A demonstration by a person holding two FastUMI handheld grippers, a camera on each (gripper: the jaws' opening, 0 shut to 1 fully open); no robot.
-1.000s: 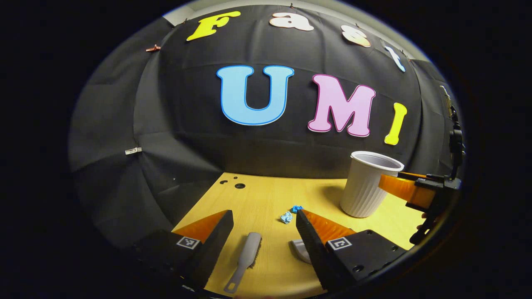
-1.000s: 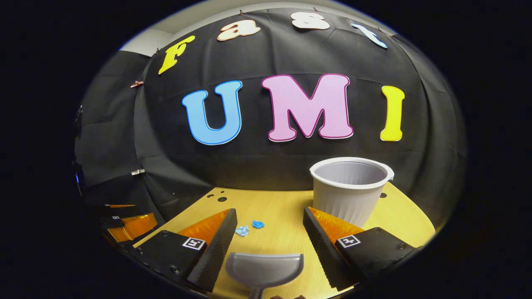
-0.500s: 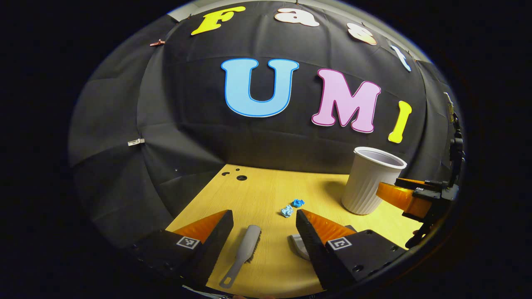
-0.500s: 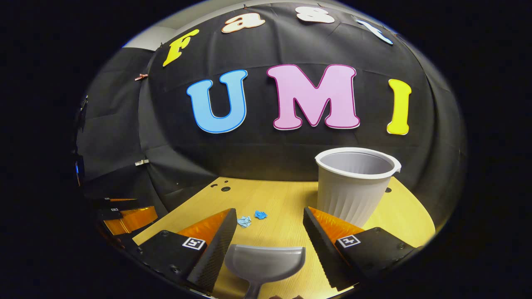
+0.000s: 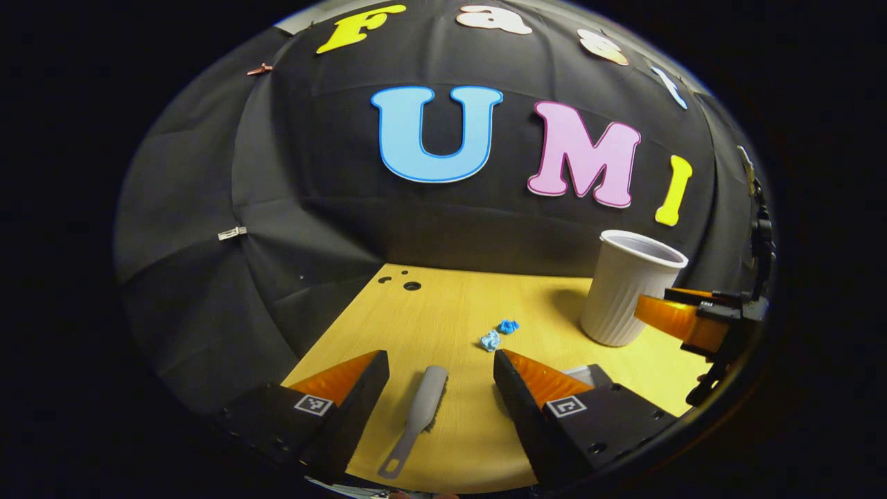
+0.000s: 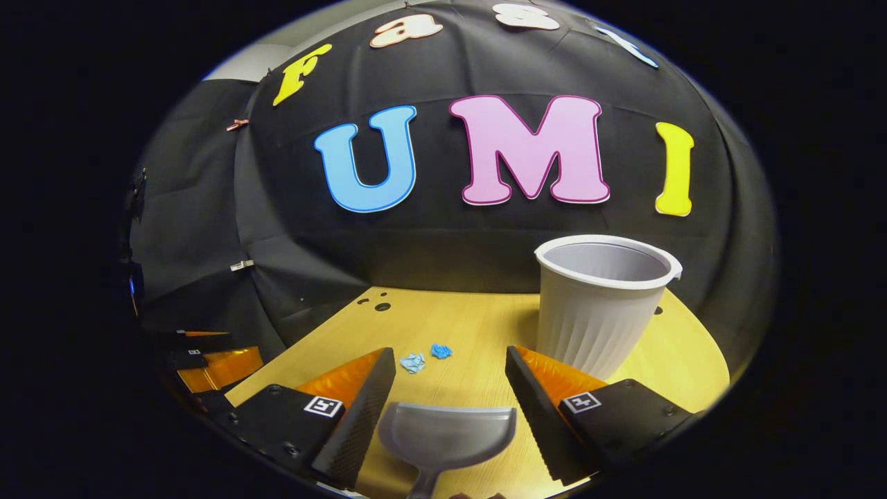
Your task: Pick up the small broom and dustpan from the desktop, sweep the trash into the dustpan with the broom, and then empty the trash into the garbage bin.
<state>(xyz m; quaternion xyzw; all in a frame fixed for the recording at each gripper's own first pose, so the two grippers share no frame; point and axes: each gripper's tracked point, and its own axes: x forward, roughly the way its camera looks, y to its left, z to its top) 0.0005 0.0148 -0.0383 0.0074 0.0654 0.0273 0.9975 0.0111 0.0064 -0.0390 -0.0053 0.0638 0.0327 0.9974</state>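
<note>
The left gripper (image 5: pixel 441 360) hangs with its fingers spread wide over the small broom (image 5: pixel 418 418), which lies flat on the desktop (image 5: pixel 443 305) between them. The right gripper (image 6: pixel 450 359) is equally wide above the dustpan (image 6: pixel 447 435). 2 blue paper scraps (image 6: pixel 424 357) sit ahead (near the white ribbed garbage bin (image 6: pixel 597 305), standing upright).

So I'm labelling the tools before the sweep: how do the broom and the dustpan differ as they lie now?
The broom is long and narrow, with bristles along one edge; the dustpan is a broad, shallow scoop. The broom lies between the left claw's open fingers, the dustpan between the right claw's. Both are pale grey, lie flat on the wooden desktop and are not gripped.
</note>
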